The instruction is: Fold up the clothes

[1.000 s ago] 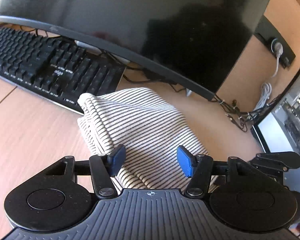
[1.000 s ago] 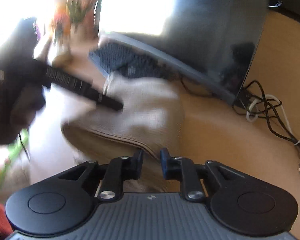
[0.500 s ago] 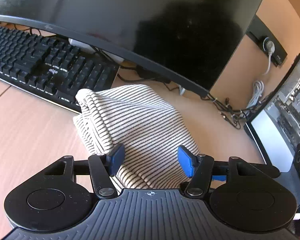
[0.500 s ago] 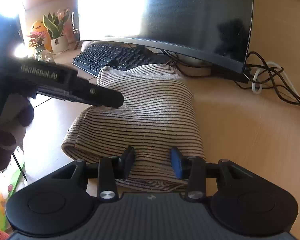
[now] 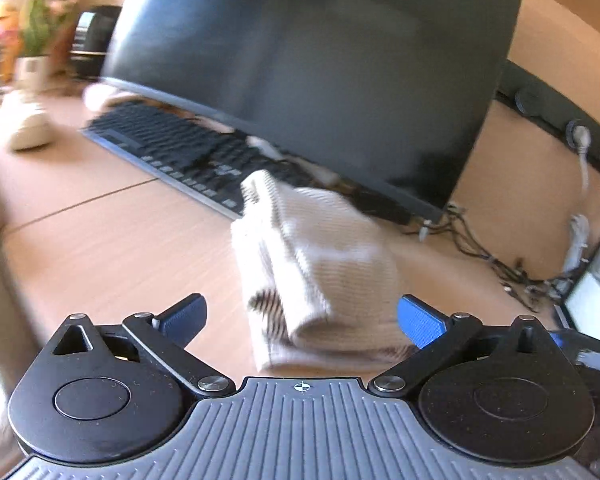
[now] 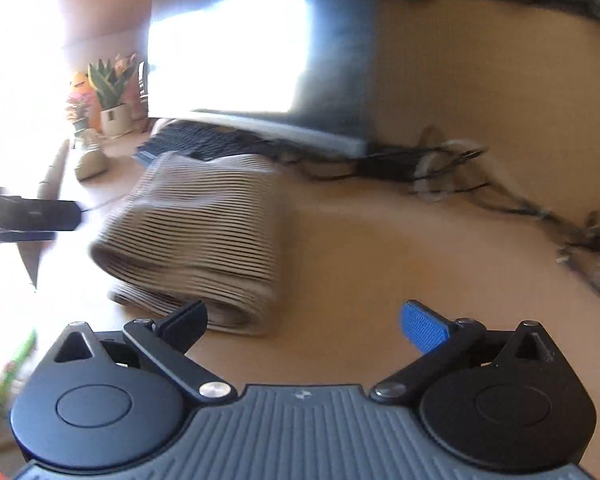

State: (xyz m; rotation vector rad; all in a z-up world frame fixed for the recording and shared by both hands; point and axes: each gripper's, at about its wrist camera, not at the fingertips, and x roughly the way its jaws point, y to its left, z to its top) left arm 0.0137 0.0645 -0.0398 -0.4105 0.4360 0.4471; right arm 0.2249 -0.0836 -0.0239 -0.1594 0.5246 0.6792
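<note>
A folded cream garment with thin dark stripes (image 5: 320,272) lies on the wooden desk (image 5: 112,240) in front of the keyboard. In the right wrist view the garment (image 6: 204,236) is a neat thick bundle. My left gripper (image 5: 302,318) is open and empty, its blue pads either side of the bundle's near end and drawn back from it. My right gripper (image 6: 304,318) is open wide and empty, to the right of the bundle's near edge. The left gripper shows as a dark blurred shape (image 6: 28,216) at the far left of the right wrist view.
A black keyboard (image 5: 180,152) and a large dark monitor (image 5: 320,64) stand behind the garment. Tangled cables (image 6: 500,200) lie at the back right. A potted plant (image 6: 108,100) and small figures sit at the back left. A second screen (image 5: 596,292) is at the right edge.
Both grippers have opened wider and pulled back from the folded garment. The right gripper, shut on the fabric a second ago, has let it go. The garment lies still.
</note>
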